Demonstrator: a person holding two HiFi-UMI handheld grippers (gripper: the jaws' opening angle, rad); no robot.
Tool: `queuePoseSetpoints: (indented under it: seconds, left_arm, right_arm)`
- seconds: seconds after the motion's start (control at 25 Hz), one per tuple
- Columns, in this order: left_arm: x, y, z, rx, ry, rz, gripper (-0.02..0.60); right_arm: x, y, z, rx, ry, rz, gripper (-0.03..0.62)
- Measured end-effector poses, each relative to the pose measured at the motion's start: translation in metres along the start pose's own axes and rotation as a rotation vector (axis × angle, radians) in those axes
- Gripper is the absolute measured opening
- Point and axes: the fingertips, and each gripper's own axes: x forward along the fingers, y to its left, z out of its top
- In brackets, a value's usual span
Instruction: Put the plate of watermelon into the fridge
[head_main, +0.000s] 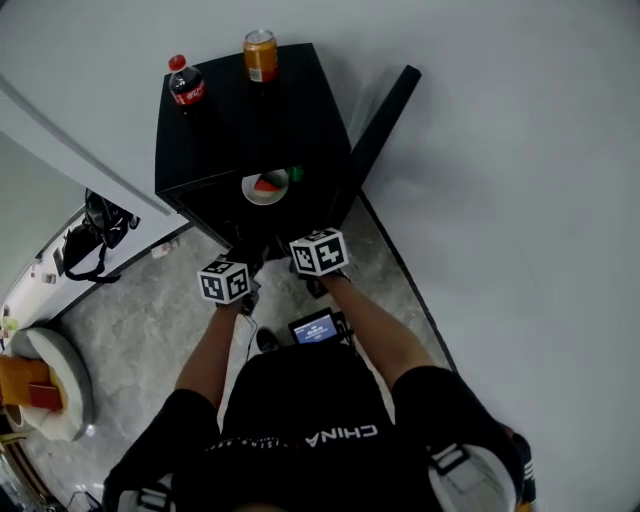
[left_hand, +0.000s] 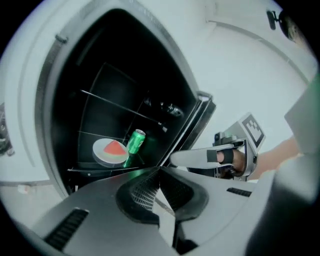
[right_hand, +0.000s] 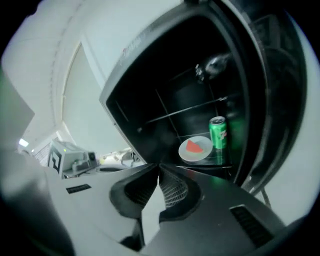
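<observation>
Judging from how things lie, the placing step is done, and only shutting the fridge (head_main: 250, 120) appears to be left. Items, left to right:

- Left gripper (left_hand: 160, 169): fingers pressed together with nothing between them. It is held before the open fridge, apart from it.
- Plate (left_hand: 110, 151): round, white, shallow and level. It carries one red wedge of watermelon (left_hand: 115, 147) lying flat near the middle. It stands inside the fridge on the lowest shelf (left_hand: 85, 169) in view, towards the shelf's front edge and well apart from both grippers.
- Green can (left_hand: 135, 141): stands on the same shelf, just beside the plate's right rim.
- Door (left_hand: 192, 122): swung wide open at the fridge's right side.
- Right gripper (right_hand: 159, 166): fingers pressed together, empty.

Next move, by judgement: one gripper goes round to the door's outer face and pushes it across until it seats. Closed fingers will serve for that. A gentle swing is wanted so the shelf is not jolted, and the plate itself needs no further handling.
</observation>
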Motion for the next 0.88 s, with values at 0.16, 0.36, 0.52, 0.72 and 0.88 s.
queuePoseSetpoints:
  seconds: [0.16, 0.36, 0.52, 0.72, 0.88]
  left_arm:
    - [-0.014, -0.010, 0.003, -0.013, -0.045, 0.028, 0.014]
    - [-0.014, -0.017, 0.006, 0.019, -0.046, 0.044, 0.013]
    - [-0.012, -0.027, 0.005, 0.035, -0.043, 0.066, 0.014]
    - [-0.010, -0.042, -0.004, 0.031, -0.042, 0.102, 0.014]
    - [-0.009, -0.053, -0.012, 0.026, -0.033, 0.136, 0.014]
  right_arm:
    - [-0.024, 0.000, 0.006, 0.030, -0.064, -0.026, 0.021]
    - [-0.036, -0.005, 0.016, 0.007, -0.098, -0.023, 0.018]
    - [-0.049, -0.012, 0.020, -0.014, -0.099, -0.036, 0.018]
    - [-0.062, -0.022, 0.011, 0.011, -0.097, 0.011, 0.018]
    - [-0.064, -0.027, -0.005, 0.003, -0.068, 0.046, 0.018]
